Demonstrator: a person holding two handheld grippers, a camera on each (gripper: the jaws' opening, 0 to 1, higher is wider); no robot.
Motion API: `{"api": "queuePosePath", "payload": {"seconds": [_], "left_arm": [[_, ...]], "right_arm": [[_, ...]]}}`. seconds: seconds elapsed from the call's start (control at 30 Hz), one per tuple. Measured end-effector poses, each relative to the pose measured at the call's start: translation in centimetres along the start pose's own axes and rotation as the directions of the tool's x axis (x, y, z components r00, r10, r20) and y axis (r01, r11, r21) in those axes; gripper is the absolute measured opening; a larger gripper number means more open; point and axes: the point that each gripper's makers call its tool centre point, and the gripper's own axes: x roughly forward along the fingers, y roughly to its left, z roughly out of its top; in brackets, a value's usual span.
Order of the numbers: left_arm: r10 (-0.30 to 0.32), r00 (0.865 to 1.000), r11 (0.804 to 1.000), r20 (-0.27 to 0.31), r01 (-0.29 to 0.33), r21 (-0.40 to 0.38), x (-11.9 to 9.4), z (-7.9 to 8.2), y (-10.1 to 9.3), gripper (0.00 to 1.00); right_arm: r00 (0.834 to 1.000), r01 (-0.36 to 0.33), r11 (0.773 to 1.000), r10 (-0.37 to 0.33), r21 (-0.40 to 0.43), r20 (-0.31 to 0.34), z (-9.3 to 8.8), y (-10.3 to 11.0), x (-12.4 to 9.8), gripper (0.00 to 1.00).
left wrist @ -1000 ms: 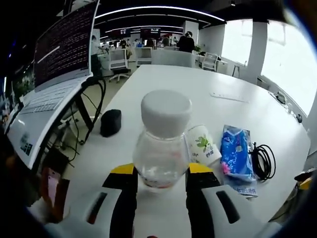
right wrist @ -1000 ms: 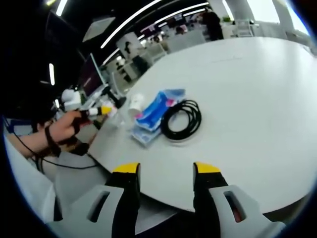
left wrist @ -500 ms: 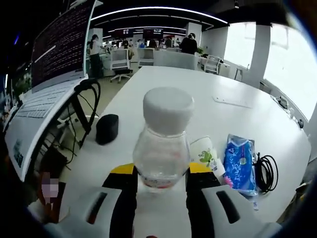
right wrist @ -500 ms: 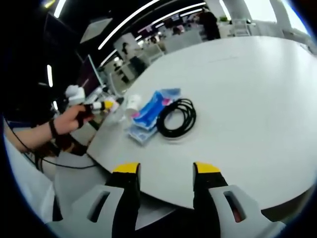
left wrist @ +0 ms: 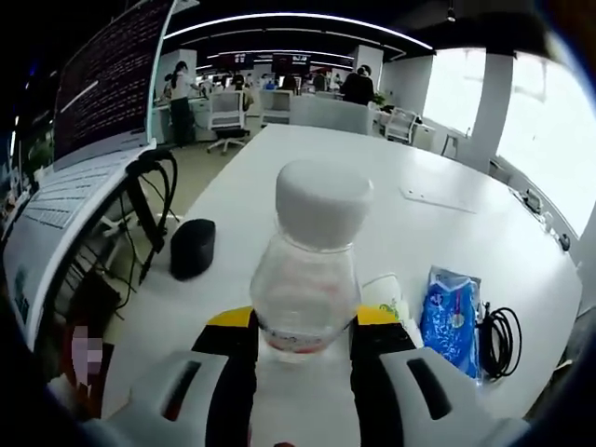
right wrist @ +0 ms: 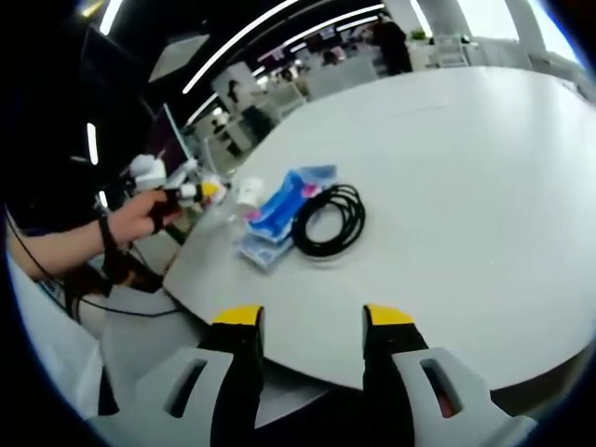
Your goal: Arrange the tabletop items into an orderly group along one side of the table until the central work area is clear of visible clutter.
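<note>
My left gripper (left wrist: 303,321) is clamped on one clear plastic bottle (left wrist: 305,279) with a broad white cap, its yellow-tipped black jaws pressed against the rounded body low down; the bottle stands upright between them over the near part of the white table (left wrist: 372,177), and its base is hidden behind the jaws, so I cannot tell whether it touches the surface; just right of the bottle one white paper cup (left wrist: 386,296) with a green print lies partly hidden behind it; beside that, one shiny blue crinkled packet (left wrist: 452,312); then one coil of black cable (left wrist: 498,317), cut off by the edge of the left gripper view; to the left, one small matte black rounded box (left wrist: 191,250) sits apart, near an open laptop (left wrist: 84,149) raised on a stand.

My right gripper (right wrist: 310,321) holds nothing, its two jaws standing well apart above the table's curved near edge (right wrist: 447,233); in the right gripper view the cable (right wrist: 326,222) shows as a loose round loop touching the blue packet (right wrist: 279,209), with the cup (right wrist: 249,193) behind; further left my hand (right wrist: 140,216) grips the other tool, where the bottle is too small and blurred to make out.
</note>
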Motion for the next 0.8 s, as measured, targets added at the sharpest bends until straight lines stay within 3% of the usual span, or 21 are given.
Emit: {"api": "queuePosePath", "payload": {"seconds": [0.37, 0.8], "left_arm": [[-0.012, 1.0, 1.0, 0.001, 0.012, -0.016, 0.81, 0.5, -0.26, 0.38], [-0.038, 0.999, 0.996, -0.015, 0.036, -0.086, 0.92, 0.35, -0.3, 0.4]], "right_arm": [[1.0, 0.01, 1.0, -0.01, 0.01, -0.007, -0.36, -0.35, -0.3, 0.41], [1.0, 0.002, 1.0, -0.002, 0.011, -0.008, -0.29, -0.31, 0.07, 0.41]]}}
